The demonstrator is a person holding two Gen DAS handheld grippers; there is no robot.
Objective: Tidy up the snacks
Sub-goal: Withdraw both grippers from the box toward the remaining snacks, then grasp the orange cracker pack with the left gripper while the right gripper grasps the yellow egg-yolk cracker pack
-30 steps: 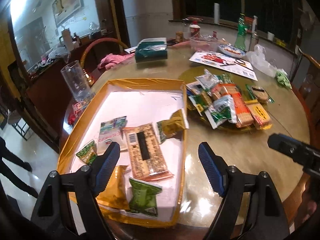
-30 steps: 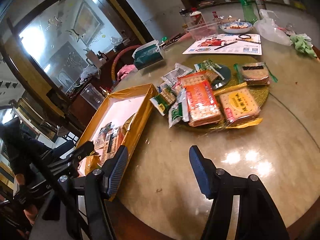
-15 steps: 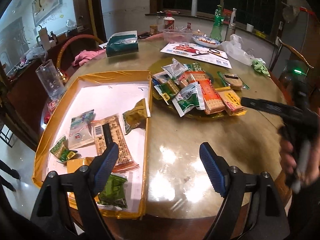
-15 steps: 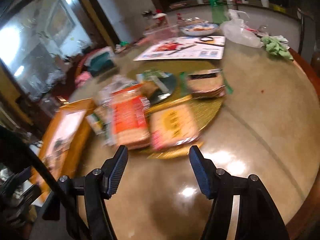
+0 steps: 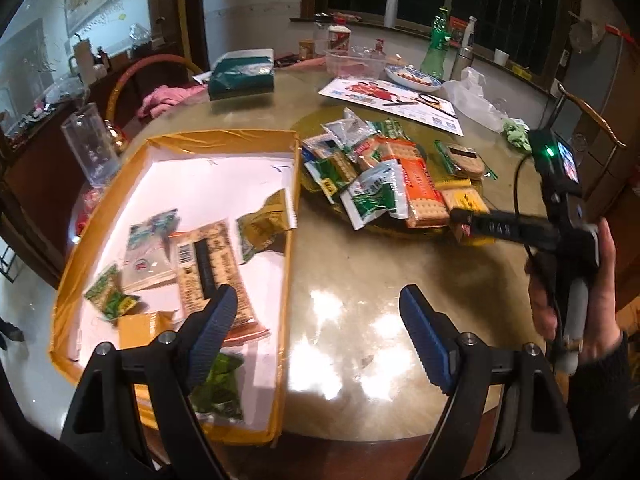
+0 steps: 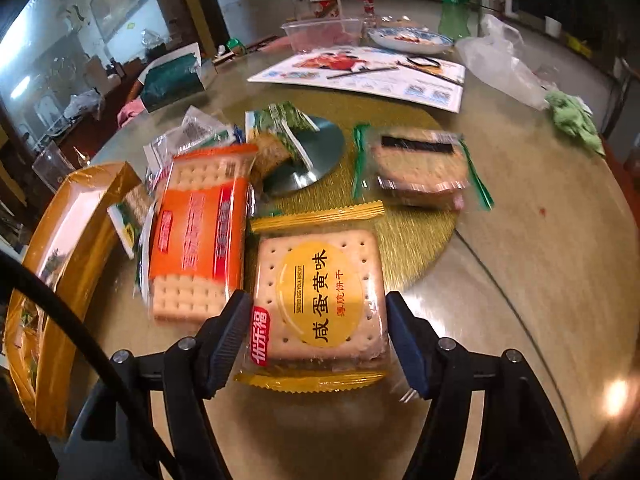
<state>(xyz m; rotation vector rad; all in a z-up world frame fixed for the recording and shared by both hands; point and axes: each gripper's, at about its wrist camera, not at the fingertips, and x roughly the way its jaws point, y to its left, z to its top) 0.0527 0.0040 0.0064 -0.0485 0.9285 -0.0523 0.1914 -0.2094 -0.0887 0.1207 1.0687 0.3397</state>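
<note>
A yellow cracker packet (image 6: 318,298) lies at the near edge of a round gold mat (image 6: 416,240). My right gripper (image 6: 316,344) is open with its fingers on either side of the packet's near end. An orange cracker packet (image 6: 198,236) lies to its left, with several more snacks behind. My left gripper (image 5: 316,338) is open and empty above the table, beside a gold-rimmed white tray (image 5: 290,216) that holds several snack packets. The right gripper also shows in the left wrist view (image 5: 466,220), at the snack pile (image 5: 380,188).
A clear glass (image 5: 90,148) stands left of the tray. A printed sheet (image 6: 360,72), a bowl (image 6: 410,38), a plastic bag (image 6: 504,64), a green cloth (image 6: 576,120), bottles and a tissue pack (image 5: 242,76) sit at the table's far side.
My right gripper has moved forward to the snack pile and now straddles the yellow cracker packet. My left gripper has drifted right, away from over the tray.
</note>
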